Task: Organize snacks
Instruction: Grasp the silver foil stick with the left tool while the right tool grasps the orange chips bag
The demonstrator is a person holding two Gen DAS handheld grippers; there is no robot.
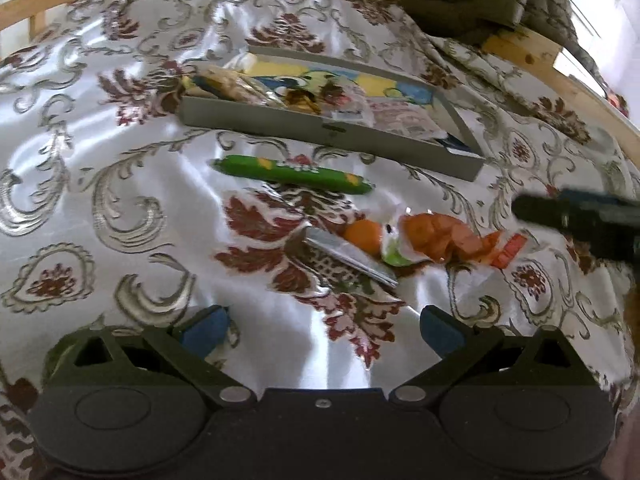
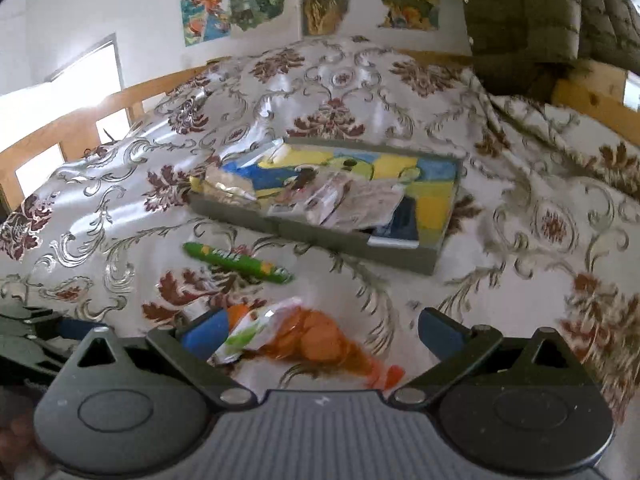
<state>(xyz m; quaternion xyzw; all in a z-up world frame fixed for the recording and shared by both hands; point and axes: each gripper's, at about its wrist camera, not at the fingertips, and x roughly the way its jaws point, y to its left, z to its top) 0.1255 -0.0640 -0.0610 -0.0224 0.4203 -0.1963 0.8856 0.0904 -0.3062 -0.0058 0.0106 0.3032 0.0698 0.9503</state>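
Grey cardboard forms the shallow tray that lies at centre frame in both views on a floral satin cloth. Several clear-wrapped snack packets already rest inside it, heaped toward its left and middle, so the task appears partly done.

Still outside the tray:
- A green stick pack lies on the cloth just below the tray's near wall.
- A bag of orange chips lies lower, right of centre in the left wrist view.
- A small orange fruit touches the bag's left end.
- A silver-wrapped bar lies against the fruit.

Judgement: at least these four items remain to be moved.

The left gripper is at the bottom of its frame, hovering above bare cloth short of the loose items, its fingers spread wide with nothing between them. The right gripper is low over the chip bag, which fills the gap between its spread fingers; the left blue pad sits at the bag's white end. Whether the pads touch the bag cannot be told. It grips nothing as yet.
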